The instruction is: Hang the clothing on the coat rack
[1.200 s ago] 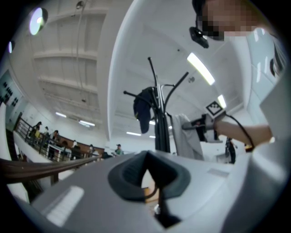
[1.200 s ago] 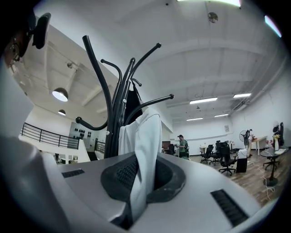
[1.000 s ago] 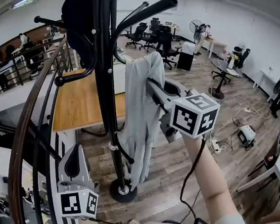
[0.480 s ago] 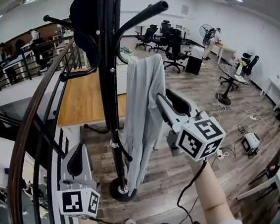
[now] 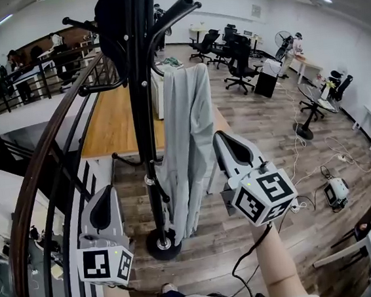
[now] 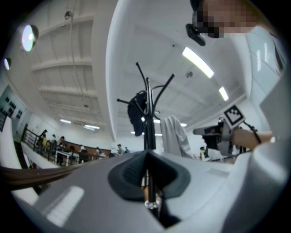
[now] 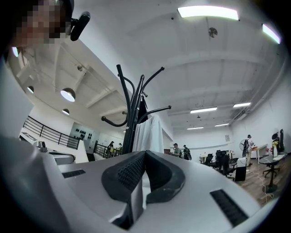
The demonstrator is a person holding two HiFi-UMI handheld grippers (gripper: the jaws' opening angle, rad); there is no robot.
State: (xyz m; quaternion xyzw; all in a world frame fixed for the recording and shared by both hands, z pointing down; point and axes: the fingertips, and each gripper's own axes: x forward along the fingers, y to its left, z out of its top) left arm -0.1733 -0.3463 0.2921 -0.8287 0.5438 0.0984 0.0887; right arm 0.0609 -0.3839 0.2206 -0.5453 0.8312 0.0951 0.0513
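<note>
Coat rack: a black pole (image 5: pixel 144 116) with curved hooks, standing on a round base (image 5: pixel 162 244) on the wood floor (image 5: pixel 215 240), left of centre and just beside the curved railing (image 5: pixel 38 186).
Clothing: a pale grey garment (image 5: pixel 190 131) hangs from a hook on the right side of the coat rack. It drapes straight down against the pole, its hem above the base.
Other garment: a dark garment (image 5: pixel 114 17) hangs high on the rack's left side.
Right gripper (image 5: pixel 218 136): held at the near right of the grey garment, just beside its right edge and pointing towards it. Its jaws have just closed and meet pad to pad with nothing between them. Its own view shows the cloth beyond the tips, apart from them.
Left gripper (image 5: pixel 104 194): low at the near left, between the railing and the rack, well apart from the clothing. Its jaws are together and empty.
Background: a wooden table (image 5: pixel 114 125) beyond the rack, and office chairs (image 5: pixel 238 56) at the far right.
</note>
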